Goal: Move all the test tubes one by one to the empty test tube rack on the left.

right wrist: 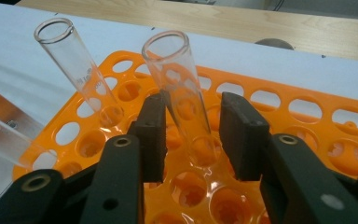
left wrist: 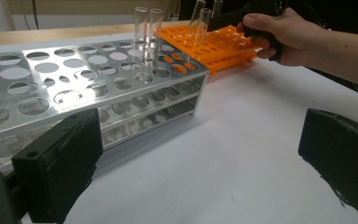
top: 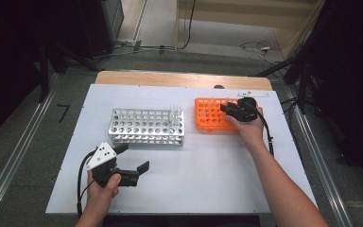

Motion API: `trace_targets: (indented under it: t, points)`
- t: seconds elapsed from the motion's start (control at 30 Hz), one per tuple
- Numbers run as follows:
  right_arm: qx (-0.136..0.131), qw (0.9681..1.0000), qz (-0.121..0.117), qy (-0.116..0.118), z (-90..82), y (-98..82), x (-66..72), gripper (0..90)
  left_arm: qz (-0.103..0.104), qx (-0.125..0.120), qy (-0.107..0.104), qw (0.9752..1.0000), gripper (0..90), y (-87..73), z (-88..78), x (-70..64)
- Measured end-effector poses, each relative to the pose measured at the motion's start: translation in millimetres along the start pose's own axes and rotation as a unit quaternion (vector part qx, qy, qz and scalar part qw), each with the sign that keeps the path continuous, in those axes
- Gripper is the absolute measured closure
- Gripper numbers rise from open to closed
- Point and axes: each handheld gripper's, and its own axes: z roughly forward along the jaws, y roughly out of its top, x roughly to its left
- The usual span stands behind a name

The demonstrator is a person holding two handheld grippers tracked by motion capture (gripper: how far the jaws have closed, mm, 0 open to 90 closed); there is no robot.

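The right gripper (right wrist: 193, 140) reaches over the orange rack (right wrist: 307, 126) at the table's (top: 208, 170) far right, its jaws around a glass tube (right wrist: 179, 88) that stands tilted in a rack hole; a gap shows at the right pad, so no grasp yet. A second tube (right wrist: 74, 60) leans just beside. The left gripper (top: 131, 161) hovers near the metal rack (top: 146, 125), jaws spread wide, holding nothing.

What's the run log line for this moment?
right gripper: around glass tube in orange rack, gap visible | left gripper: open, idle
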Motion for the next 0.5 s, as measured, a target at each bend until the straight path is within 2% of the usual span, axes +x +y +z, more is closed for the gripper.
trace_targets:
  t: [0.1,0.27,0.5]
  points:
    - [0.006,0.9997,0.002,-0.025,3.2,-1.5,2.4,67.8,0.001,0.002,0.000,1.0000,0.0,-0.1,0.2,-0.3]
    - [0.005,0.9991,-0.005,-0.041,4.2,-3.5,3.7,73.4,0.000,0.004,0.000,1.0000,0.0,-0.2,1.2,-1.7]
    - [-0.018,0.9997,0.004,-0.018,-4.7,-0.3,-0.2,73.7,0.001,0.004,-0.001,1.0000,0.0,-0.2,1.7,-2.4]
